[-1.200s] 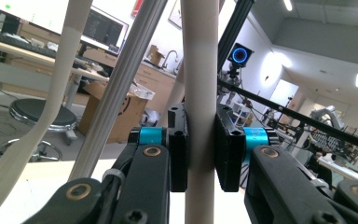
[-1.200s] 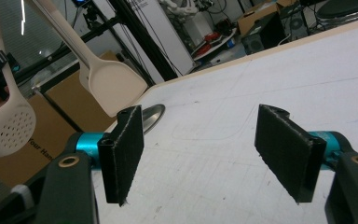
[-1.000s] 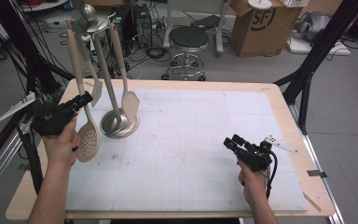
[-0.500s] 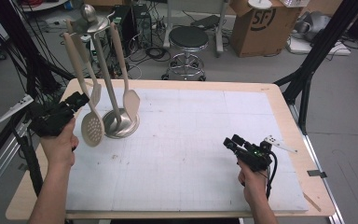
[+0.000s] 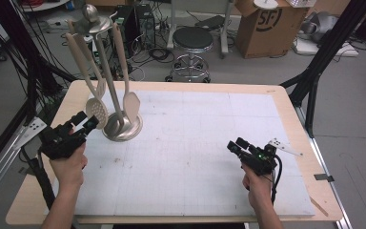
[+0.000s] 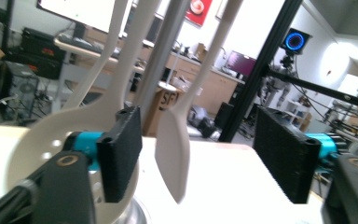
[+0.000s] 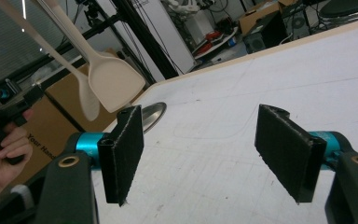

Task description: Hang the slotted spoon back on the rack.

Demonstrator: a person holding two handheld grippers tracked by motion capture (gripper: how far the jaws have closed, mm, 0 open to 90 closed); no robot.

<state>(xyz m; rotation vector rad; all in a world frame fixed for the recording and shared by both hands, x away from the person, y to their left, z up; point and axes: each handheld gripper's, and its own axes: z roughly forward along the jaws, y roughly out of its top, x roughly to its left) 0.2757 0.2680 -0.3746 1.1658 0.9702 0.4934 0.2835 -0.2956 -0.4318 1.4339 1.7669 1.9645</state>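
A metal utensil stand (image 5: 121,128) rises at the table's far left, with a cream slotted spoon (image 5: 96,109) and a cream spatula (image 5: 131,105) hanging from its top. My left gripper (image 5: 86,121) is open just left of the stand, its jaws next to the spoon's bowl. In the left gripper view, the left gripper (image 6: 203,154) holds nothing; the slotted spoon (image 6: 37,140) hangs behind the left jaw and the spatula (image 6: 172,140) hangs beyond the gap. My right gripper (image 5: 236,145) rests open and empty over the mat at the right. In its own view the right gripper (image 7: 200,154) faces the spatula (image 7: 114,79).
A white gridded mat (image 5: 195,162) covers most of the wooden table (image 5: 286,102). Behind the table stand a black stool (image 5: 193,38) and a cardboard box (image 5: 262,24). Black frame legs (image 5: 314,76) flank the table's right side.
The slotted spoon has swung up and right to hang against the stand. My left gripper has dropped back from its handle and stands open. The right gripper has not moved.
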